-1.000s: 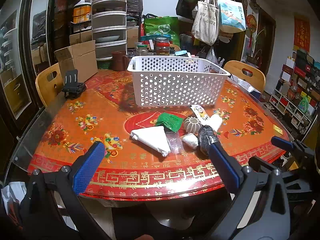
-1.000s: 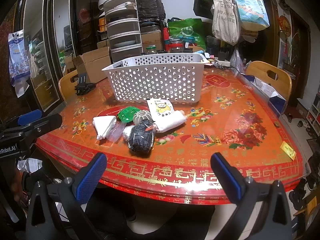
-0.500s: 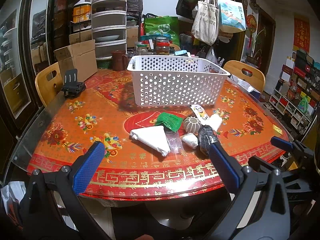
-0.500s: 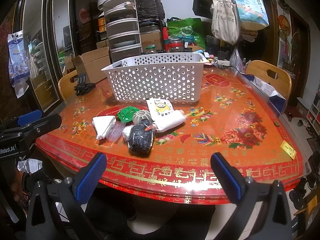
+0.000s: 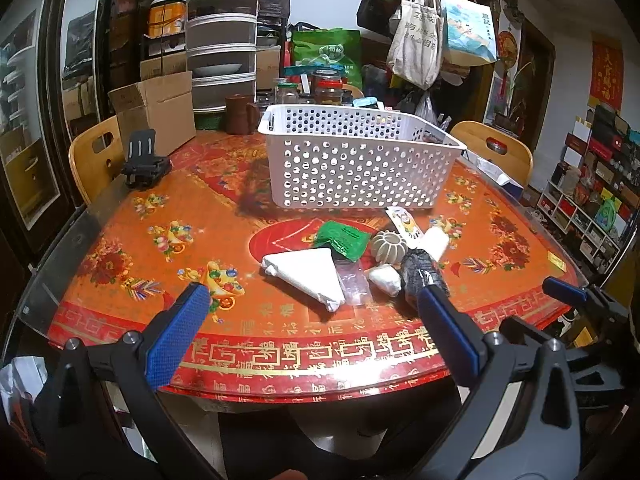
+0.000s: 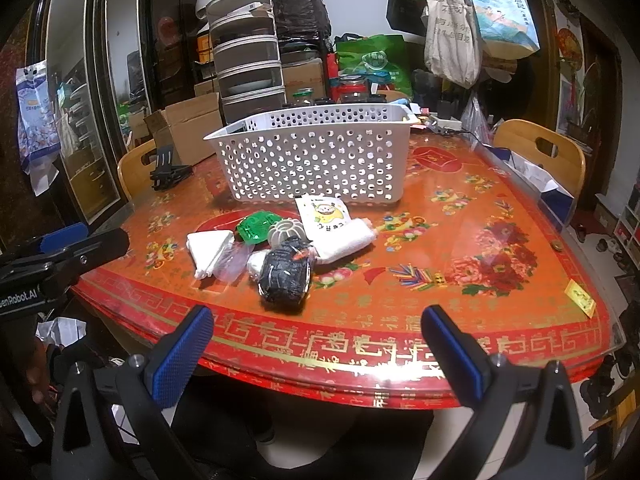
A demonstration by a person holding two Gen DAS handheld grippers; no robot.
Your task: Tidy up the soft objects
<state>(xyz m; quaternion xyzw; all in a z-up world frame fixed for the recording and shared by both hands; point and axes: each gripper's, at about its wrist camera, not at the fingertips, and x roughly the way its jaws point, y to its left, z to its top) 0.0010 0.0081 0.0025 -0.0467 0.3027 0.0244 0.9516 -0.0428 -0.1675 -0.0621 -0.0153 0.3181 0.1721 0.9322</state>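
Blue-padded fingers of the left gripper [image 5: 312, 304] and the right gripper [image 6: 316, 322] are spread wide with nothing between them. Both hang level at the near edge of the red patterned table [image 6: 460, 248], pointing far toward the white perforated basket [image 6: 316, 160].

Soft items lie clustered just in front of the basket, left to right:
- white folded cloth [image 5: 306, 270], triangular, matte
- clear plastic bag [image 5: 352, 282], crinkled, contents hard to make out
- green packet [image 5: 342, 238], glossy
- grey ribbed ball [image 5: 389, 245], pumpkin-shaped
- small white bundle [image 5: 385, 278], possibly wrapped in film
- black knit bundle [image 6: 285, 276], coarse weave, nearest the edge; in the left view partly hidden behind the left gripper's right finger
- white rolled towel [image 6: 348, 242] with a printed cartoon pouch [image 6: 324, 216] lying over its far end

The items touch or overlap one another. The basket's interior is not visible through its wall. A cardboard box [image 5: 156, 108] and a black phone stand [image 5: 144, 158] sit far left. The left gripper's arm enters the right view at the left margin, cut off.
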